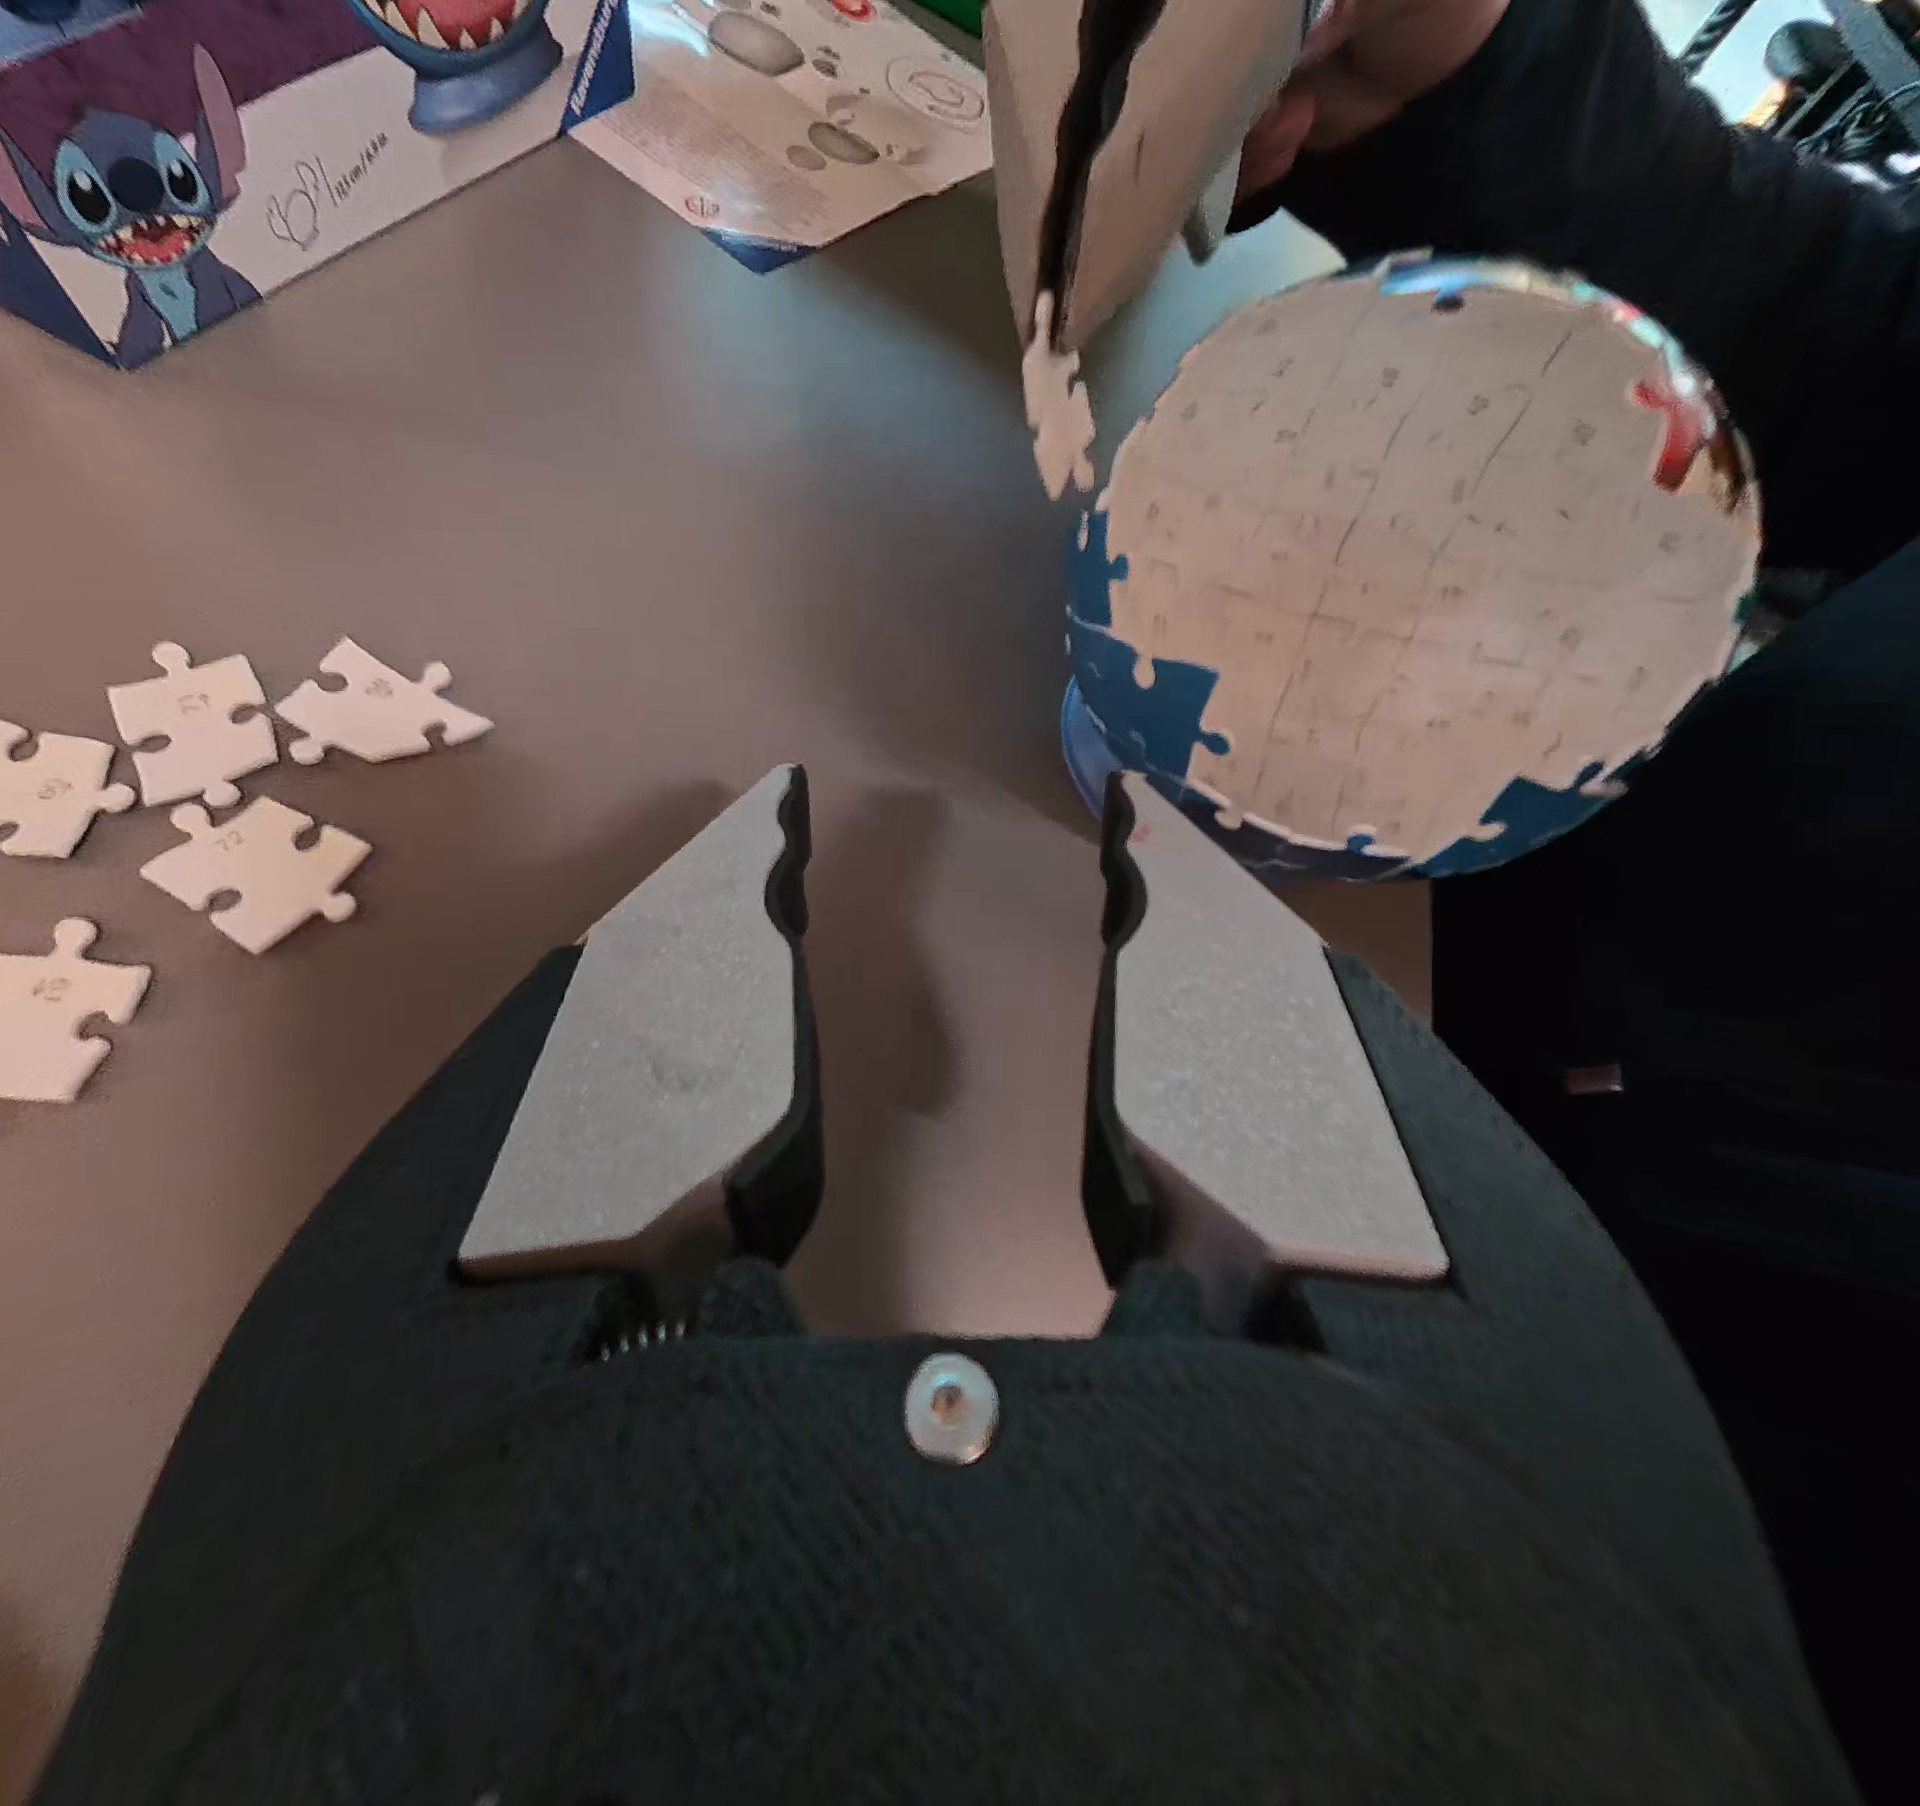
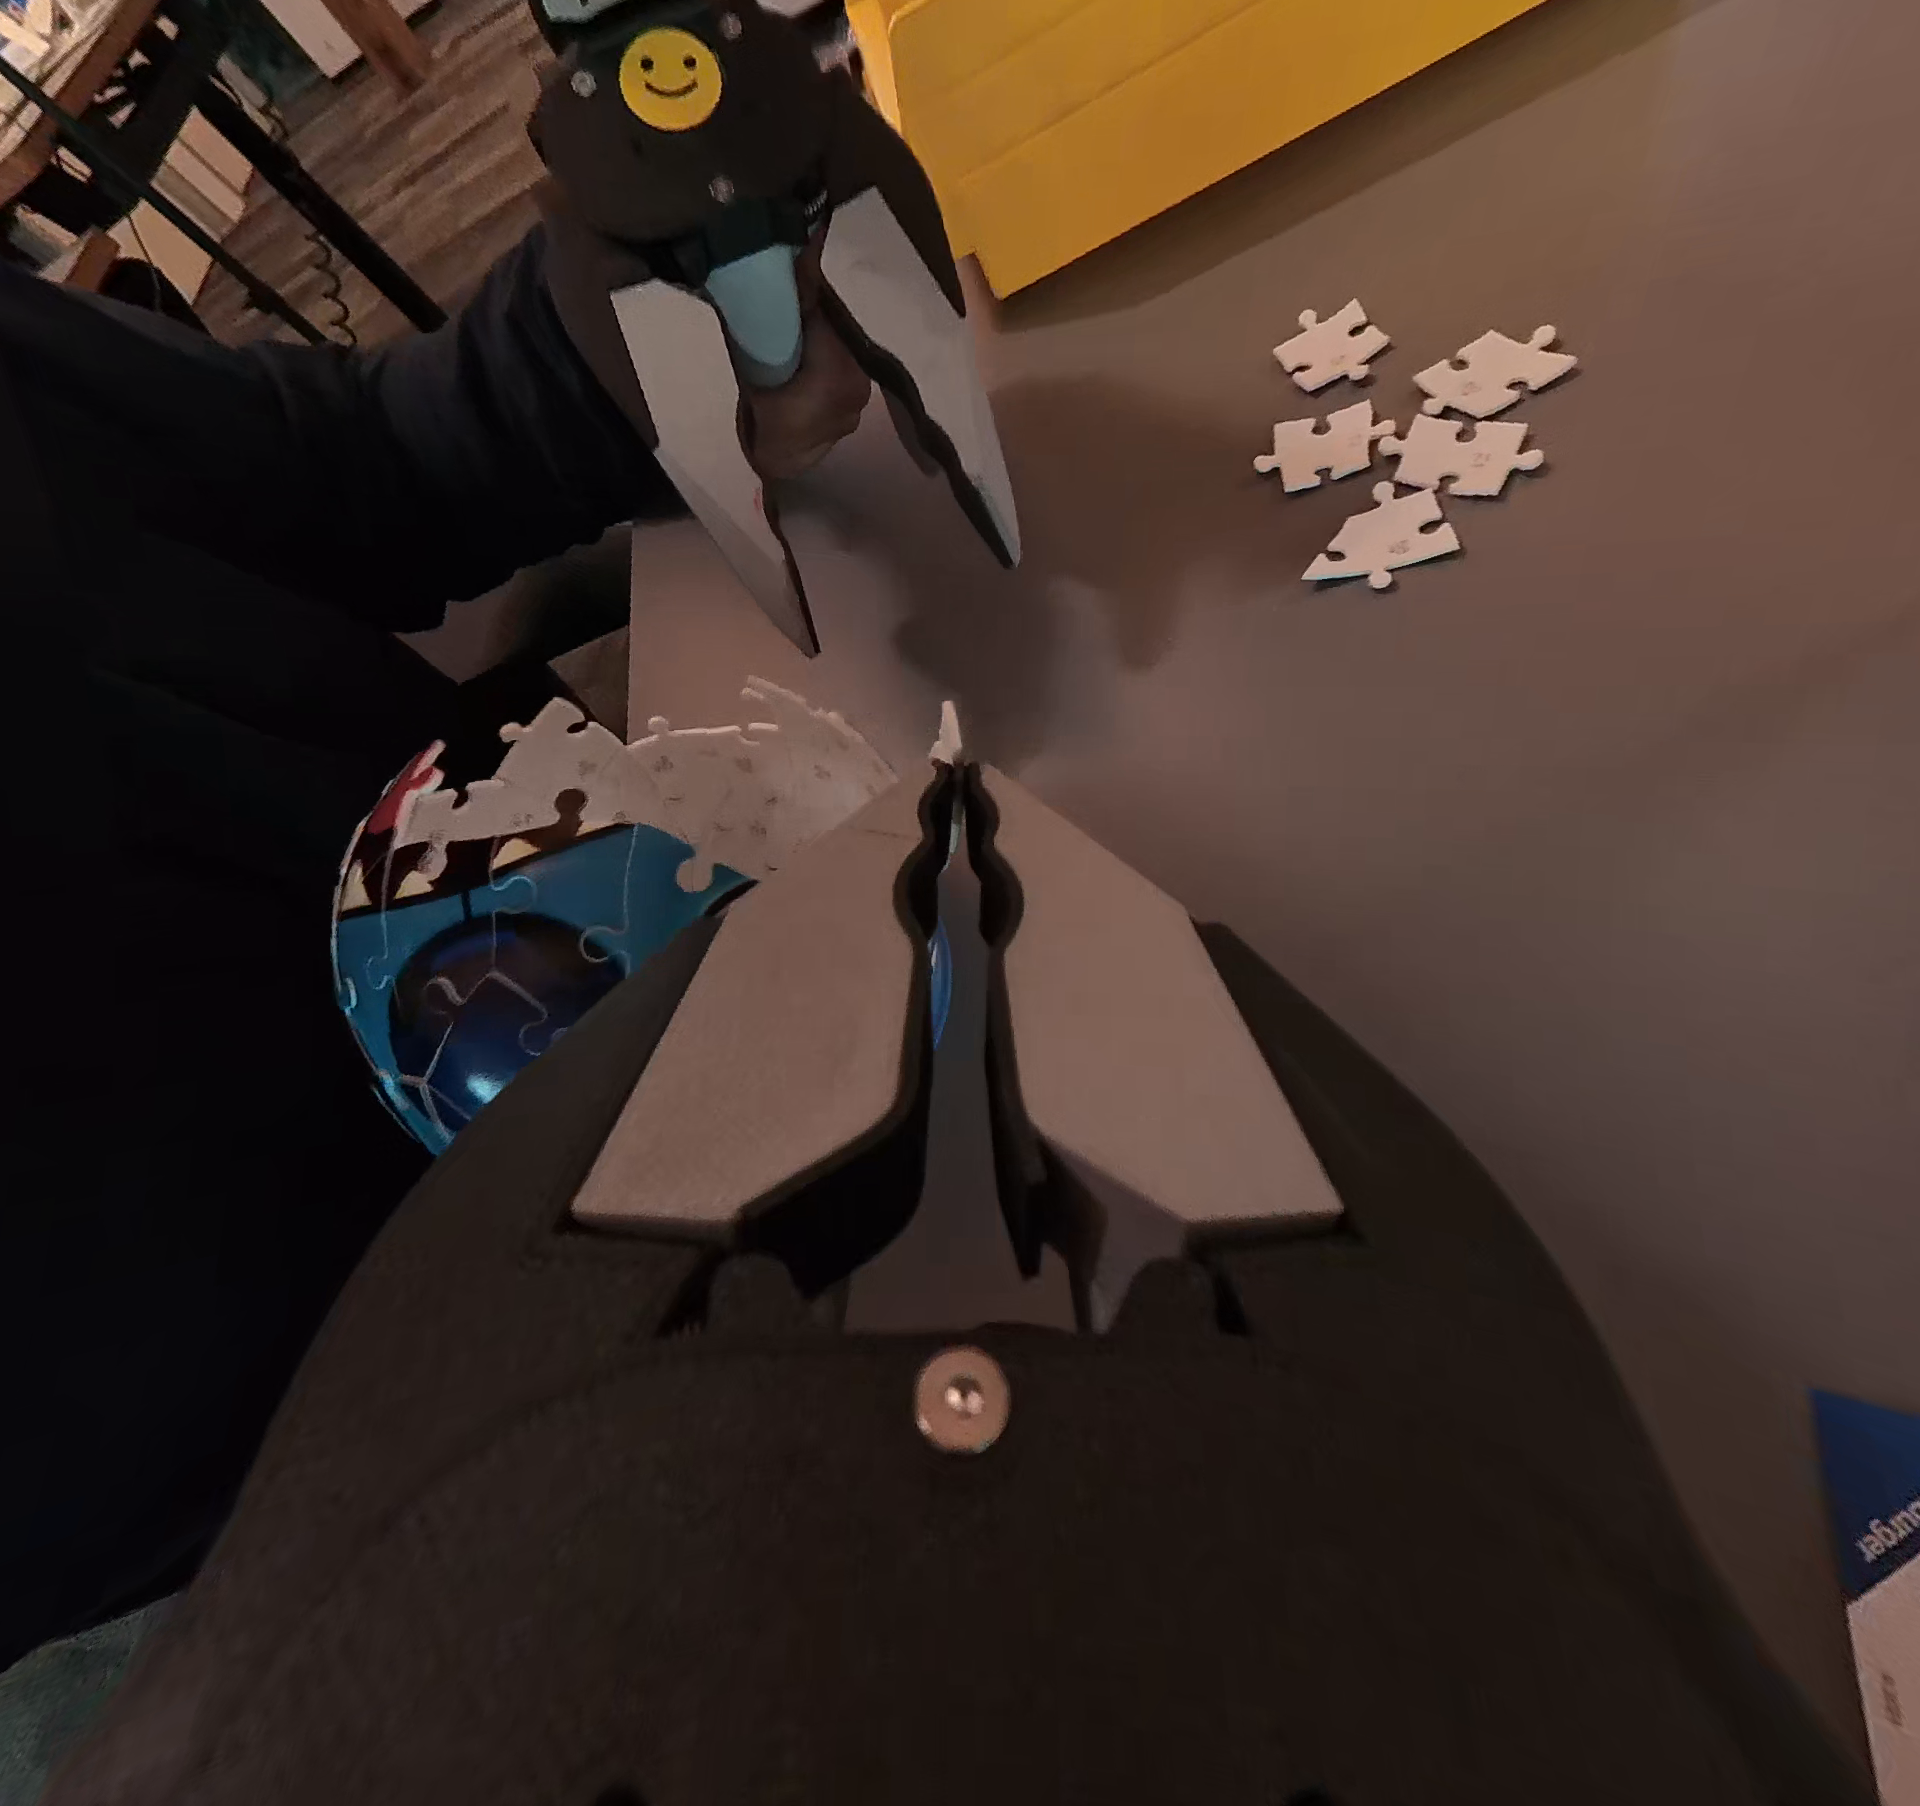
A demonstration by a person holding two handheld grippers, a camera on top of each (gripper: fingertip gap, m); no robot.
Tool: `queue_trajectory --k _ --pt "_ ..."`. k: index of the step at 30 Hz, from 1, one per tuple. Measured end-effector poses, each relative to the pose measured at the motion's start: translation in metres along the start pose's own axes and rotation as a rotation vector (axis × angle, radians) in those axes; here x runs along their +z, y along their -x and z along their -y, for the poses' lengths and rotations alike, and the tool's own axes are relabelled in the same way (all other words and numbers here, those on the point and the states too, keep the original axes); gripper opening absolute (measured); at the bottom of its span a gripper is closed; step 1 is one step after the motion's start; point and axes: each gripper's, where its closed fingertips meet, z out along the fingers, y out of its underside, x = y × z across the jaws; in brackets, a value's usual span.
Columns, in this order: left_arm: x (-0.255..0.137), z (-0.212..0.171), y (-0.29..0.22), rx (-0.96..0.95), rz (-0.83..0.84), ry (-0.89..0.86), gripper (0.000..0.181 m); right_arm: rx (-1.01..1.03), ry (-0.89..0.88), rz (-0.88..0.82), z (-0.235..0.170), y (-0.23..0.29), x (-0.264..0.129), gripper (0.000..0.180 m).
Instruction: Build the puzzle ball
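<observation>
I work at a grey-brown table [image 1: 644,468]. Past its edge lies wood-plank floor [image 2: 436,125], with a wooden table leg [image 2: 343,0] and black railings [image 2: 260,187] beyond.

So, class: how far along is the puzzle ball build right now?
Done: most of the puzzle ball is assembled on its stand. In hand: the right gripper pinches one piece beside its open rim. Left: five loose pieces wait; the left gripper is open, empty.

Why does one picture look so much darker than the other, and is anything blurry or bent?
Left wrist view: brighter; the half-built blue-and-white puzzle ball has smeared edges, and the wide lens bows the grey table. Right wrist view: dim and brownish, with soft shadows by the open left gripper.
</observation>
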Motion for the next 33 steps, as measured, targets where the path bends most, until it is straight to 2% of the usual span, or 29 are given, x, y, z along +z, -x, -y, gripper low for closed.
queue_trajectory --k 12,15,28,31,33 --pt "0.015 0.051 -0.01 0.046 -0.047 -0.024 0.049 -0.009 0.066 0.021 -0.006 0.006 0.0 0.0" --pt "0.02 0.059 -0.012 0.019 -0.067 -0.021 0.042 -0.016 0.082 0.021 -0.006 0.007 0.001 0.0" --pt "0.044 0.065 -0.021 0.045 -0.152 0.036 0.012 -0.028 0.014 0.006 -0.005 0.009 -0.005 0.0" --pt "0.047 0.064 -0.022 0.048 -0.155 0.046 0.011 -0.028 -0.005 0.004 -0.004 0.009 -0.006 0.0" --pt "0.049 0.062 -0.021 0.04 -0.151 0.061 0.02 -0.025 -0.021 0.004 -0.003 0.009 -0.006 0.0"
